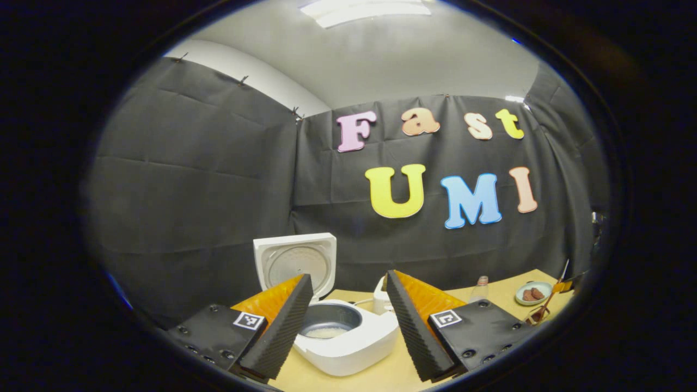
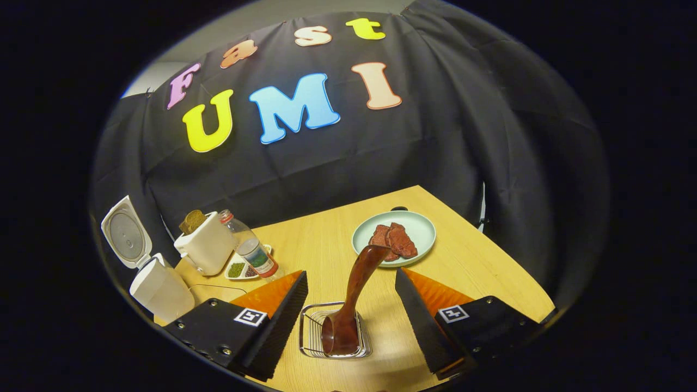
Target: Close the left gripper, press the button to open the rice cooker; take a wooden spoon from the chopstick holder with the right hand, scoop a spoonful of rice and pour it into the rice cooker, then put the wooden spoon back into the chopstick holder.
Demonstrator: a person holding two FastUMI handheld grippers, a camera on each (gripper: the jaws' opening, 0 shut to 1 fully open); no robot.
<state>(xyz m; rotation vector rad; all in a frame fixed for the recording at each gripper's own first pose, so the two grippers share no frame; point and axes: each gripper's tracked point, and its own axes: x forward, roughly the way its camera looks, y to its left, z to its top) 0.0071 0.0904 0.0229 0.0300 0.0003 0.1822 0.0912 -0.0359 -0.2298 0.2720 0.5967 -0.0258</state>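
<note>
In the chopstick holder (image 2: 333, 331) stands the wooden spoon (image 2: 351, 298) (rice cooker (image 1: 340, 332) lid up).

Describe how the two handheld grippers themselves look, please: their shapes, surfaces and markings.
The left gripper has two wedge-shaped fingers with finely ribbed inner pads. Each finger sits on a flat black plate with screws and a small square black-and-white marker. The right gripper looks the same in build: ribbed wedge fingers, black screwed plates, and a square marker on each.

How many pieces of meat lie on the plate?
2, side by side and touching on the plate: left piece, right piece. The wooden spoon handle overlaps them, possibly hiding more.
</note>
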